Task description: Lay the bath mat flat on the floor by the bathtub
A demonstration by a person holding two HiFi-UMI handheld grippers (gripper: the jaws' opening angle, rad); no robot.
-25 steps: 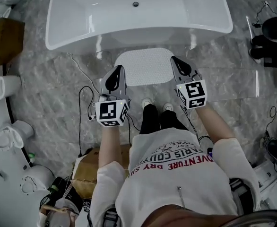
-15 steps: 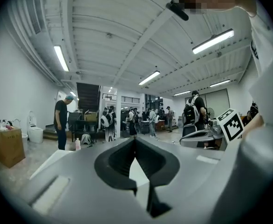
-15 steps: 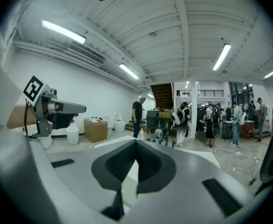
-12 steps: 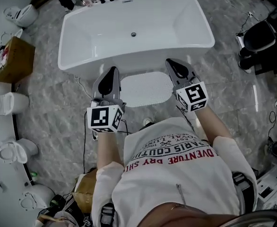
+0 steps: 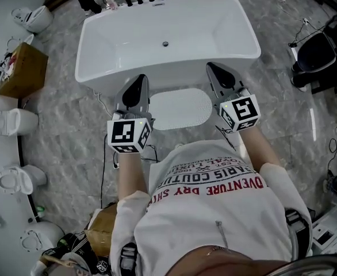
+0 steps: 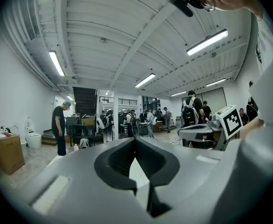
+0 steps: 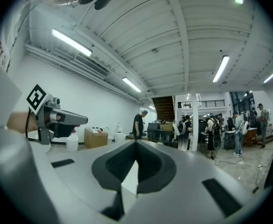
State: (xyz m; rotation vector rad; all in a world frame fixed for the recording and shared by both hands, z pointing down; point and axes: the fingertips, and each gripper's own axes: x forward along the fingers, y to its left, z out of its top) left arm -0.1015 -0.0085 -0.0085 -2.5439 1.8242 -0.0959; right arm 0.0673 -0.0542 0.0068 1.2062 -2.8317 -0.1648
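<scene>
head view looks steeply down from above the person onto the bathtub. both gripper views tilt up toward the ceiling; one shows the right gripper, the other the left gripper.

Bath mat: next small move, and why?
Probably just lower both grippers and stop. The bath mat looks flat on the floor right beside the bathtub. The left gripper and right gripper are shut, empty and held up clear of it.
</scene>
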